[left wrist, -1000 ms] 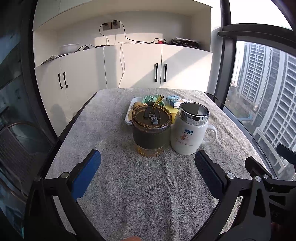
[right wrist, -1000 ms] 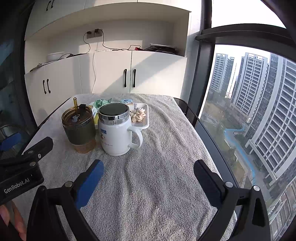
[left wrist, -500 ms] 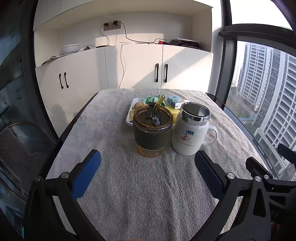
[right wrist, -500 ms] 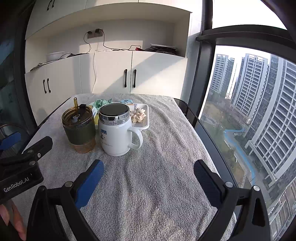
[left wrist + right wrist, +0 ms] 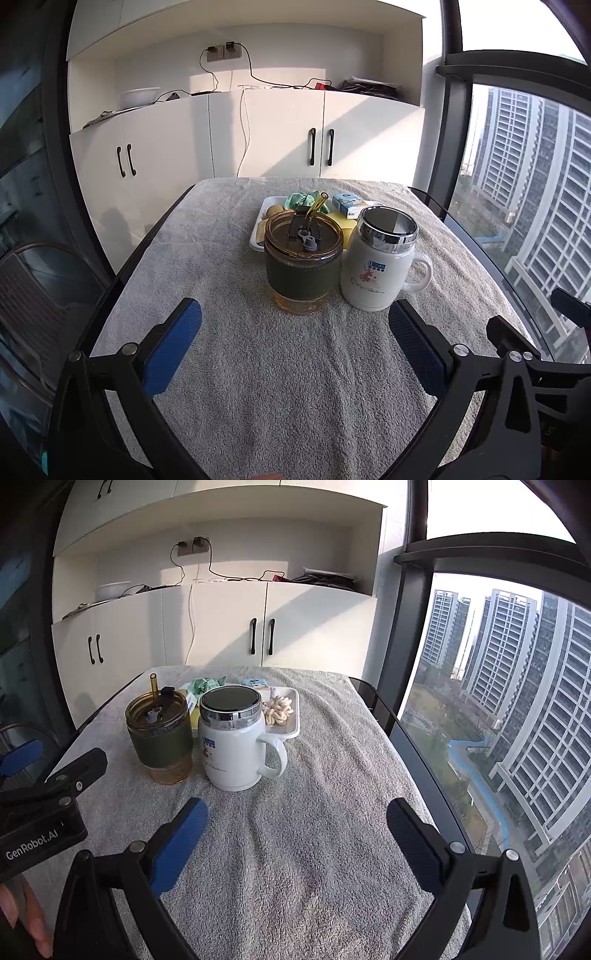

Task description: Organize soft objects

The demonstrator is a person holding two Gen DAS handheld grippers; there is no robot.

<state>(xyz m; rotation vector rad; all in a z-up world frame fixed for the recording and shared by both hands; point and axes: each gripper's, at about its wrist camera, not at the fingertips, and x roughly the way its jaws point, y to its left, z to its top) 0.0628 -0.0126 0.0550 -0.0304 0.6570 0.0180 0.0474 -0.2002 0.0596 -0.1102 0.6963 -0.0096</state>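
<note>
Both tongs hang spread and empty over the towel [image 5: 280, 369]: left gripper [image 5: 295, 339] facing the tumbler [image 5: 303, 266] and mug [image 5: 380, 266], right gripper [image 5: 297, 830] nearer the window [image 5: 517, 701]. Soft things, a green cloth [image 5: 203, 685] among them, sit in the tray [image 5: 291, 731] behind the 2 cups. Any reach should pass around the cups, not over; that towel may bunch. White cabinets [image 5: 258, 136] back the table.

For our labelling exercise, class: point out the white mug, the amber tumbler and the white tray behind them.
white mug [image 5: 231, 753], right wrist view, front of its body.
amber tumbler [image 5: 303, 275], left wrist view, on its dark green sleeve.
white tray [image 5: 291, 731], right wrist view, on its near right rim.
</note>
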